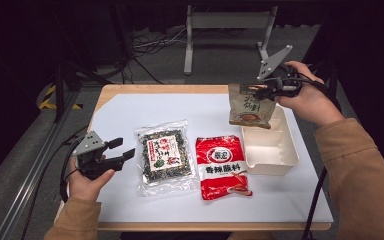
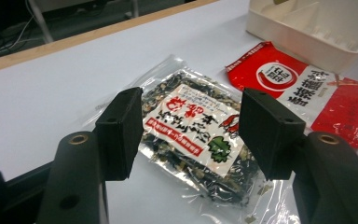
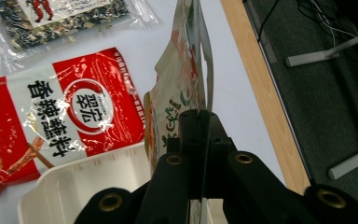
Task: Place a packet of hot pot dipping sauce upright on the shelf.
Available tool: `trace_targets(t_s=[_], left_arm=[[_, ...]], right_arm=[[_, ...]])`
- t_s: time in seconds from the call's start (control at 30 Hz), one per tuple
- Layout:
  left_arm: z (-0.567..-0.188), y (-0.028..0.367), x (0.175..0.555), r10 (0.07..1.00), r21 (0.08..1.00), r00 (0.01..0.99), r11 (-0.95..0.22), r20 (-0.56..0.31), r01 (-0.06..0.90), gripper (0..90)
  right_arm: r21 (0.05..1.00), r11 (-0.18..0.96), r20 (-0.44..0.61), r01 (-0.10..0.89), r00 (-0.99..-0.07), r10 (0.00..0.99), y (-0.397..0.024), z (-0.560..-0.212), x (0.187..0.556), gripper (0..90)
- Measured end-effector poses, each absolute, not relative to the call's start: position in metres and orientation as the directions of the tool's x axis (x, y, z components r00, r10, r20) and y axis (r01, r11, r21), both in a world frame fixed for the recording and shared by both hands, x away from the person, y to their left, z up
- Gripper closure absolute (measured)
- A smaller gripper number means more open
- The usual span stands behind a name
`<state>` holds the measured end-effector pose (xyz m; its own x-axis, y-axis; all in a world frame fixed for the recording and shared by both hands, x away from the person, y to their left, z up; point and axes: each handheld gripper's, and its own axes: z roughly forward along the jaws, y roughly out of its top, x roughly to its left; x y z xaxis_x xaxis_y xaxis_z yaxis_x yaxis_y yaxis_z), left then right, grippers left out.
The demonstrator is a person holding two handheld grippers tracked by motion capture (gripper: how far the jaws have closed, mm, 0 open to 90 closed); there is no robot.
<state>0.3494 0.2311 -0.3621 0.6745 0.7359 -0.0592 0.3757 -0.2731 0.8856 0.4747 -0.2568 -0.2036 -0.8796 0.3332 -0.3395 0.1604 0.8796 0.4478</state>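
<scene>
While the right gripper [image 1: 266,91] is pinching the top edge of the brown packet [image 1: 250,107], dangling it over the white tray [image 1: 272,155], the left gripper [image 1: 121,150] is hovering jaws apart, empty, just beside the clear seaweed bag [image 1: 164,155] on the table [image 1: 130,110].

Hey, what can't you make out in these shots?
- Brown packet: its lower part, right gripper view, hidden behind the right hand-held gripper.
- White tray: inside cut off by the frame edge, left gripper view.
- Clear packet: small print too blurred, high view.
</scene>
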Motion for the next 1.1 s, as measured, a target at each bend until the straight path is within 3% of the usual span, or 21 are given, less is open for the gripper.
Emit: trace_targets(t_s=[0.27,0.57,1.1], left_arm=[[-0.369,0.241,0.349,0.76,0.893,0.646,-0.244,-0.066,0.379,32.5],[-0.374,0.246,0.349,0.772,0.887,0.632,-0.242,-0.07,0.393,32.3],[-0.378,0.254,0.34,0.792,0.879,0.605,-0.229,-0.082,0.418,32.5]], right_arm=[[0.476,0.864,-0.341,0.163,-0.871,0.353,-0.276,-0.203,0.488,89.2],[0.482,0.871,-0.367,0.095,-0.881,0.299,-0.297,-0.207,0.505,89.3],[0.449,0.891,-0.381,0.07,-0.887,0.262,-0.309,-0.219,0.521,89.2]])
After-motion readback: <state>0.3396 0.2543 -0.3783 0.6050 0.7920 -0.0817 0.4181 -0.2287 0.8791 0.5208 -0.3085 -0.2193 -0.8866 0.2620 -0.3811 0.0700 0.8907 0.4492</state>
